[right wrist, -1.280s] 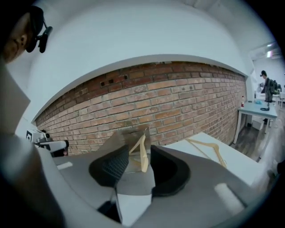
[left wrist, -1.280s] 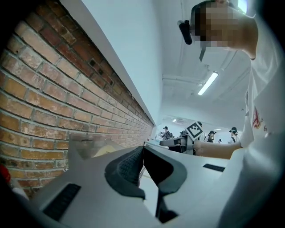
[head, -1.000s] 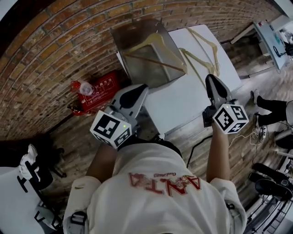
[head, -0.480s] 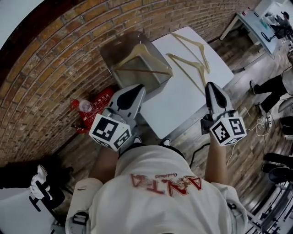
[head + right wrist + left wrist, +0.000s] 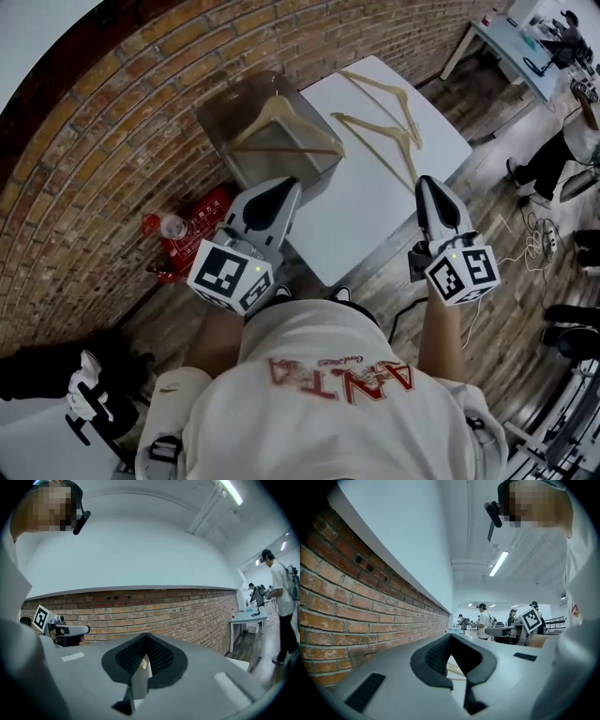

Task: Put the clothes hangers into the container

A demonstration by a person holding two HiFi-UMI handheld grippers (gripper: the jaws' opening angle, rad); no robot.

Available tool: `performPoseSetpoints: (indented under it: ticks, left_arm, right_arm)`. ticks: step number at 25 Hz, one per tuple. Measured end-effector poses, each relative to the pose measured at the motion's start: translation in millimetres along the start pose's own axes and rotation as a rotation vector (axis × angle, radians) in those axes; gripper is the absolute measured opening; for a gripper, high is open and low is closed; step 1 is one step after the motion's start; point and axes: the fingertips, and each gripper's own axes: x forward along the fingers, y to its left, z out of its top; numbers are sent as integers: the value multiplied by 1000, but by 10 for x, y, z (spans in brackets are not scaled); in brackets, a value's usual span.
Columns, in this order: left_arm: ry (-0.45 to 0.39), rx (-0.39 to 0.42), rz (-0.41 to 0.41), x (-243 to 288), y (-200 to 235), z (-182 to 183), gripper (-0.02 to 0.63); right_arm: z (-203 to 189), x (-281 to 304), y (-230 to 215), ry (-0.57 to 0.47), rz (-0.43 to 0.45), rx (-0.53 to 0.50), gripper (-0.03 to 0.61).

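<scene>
Looking down, we have the brick wall (image 5: 141, 94) across the top and left. The white surface (image 5: 375, 202) stands in front of it, its near edge towards us, which is the side we reach from.

The clear container (image 5: 217, 120) is at the surface's left corner, mouth up, so hangers can drop straight in. We can't tell whether it stands on the surface or just beside it.

The left gripper (image 5: 284, 186) is at the near edge, pointing at the container. The right gripper (image 5: 429, 184) is at the same edge, further right. Both are held level. Jaws on both are fully closed, with nothing pinched in either gripper view. Neither touches a hanger.

One wooden hanger (image 5: 281, 120) already lies in the container's mouth. It may be riding on the rim; we can't tell.

Two hangers are left on the surface, well ahead of the right gripper:
- far hanger (image 5: 380, 87)
- near hanger (image 5: 375, 142)

Both lie flat and just beside each other.

Our read is one of three done. The right jaws need to open before going in. The wood is thin and flat, so a low pinch on an arm makes sense. The risk is dragging the neighbouring hanger along.
</scene>
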Motion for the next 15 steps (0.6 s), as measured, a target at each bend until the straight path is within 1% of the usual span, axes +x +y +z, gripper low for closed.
performPoseSetpoints:
  ticks: [5, 11, 13, 15]
  left_arm:
    - [-9, -9, -22, -24, -8, -30, 9]
    - [0, -40, -55, 25, -21, -88, 9]
    - [13, -19, -71, 48, -63, -141, 9]
    - [21, 20, -80, 73, -106, -177, 9]
  right_arm:
    - [-39, -8, -2, 10, -20, 10, 3]
    - [-78, 15, -28, 35, -38, 13, 3]
    - [-116, -11, -57, 49, -62, 21, 3]
    - [-149, -13, -75, 60, -85, 30, 3]
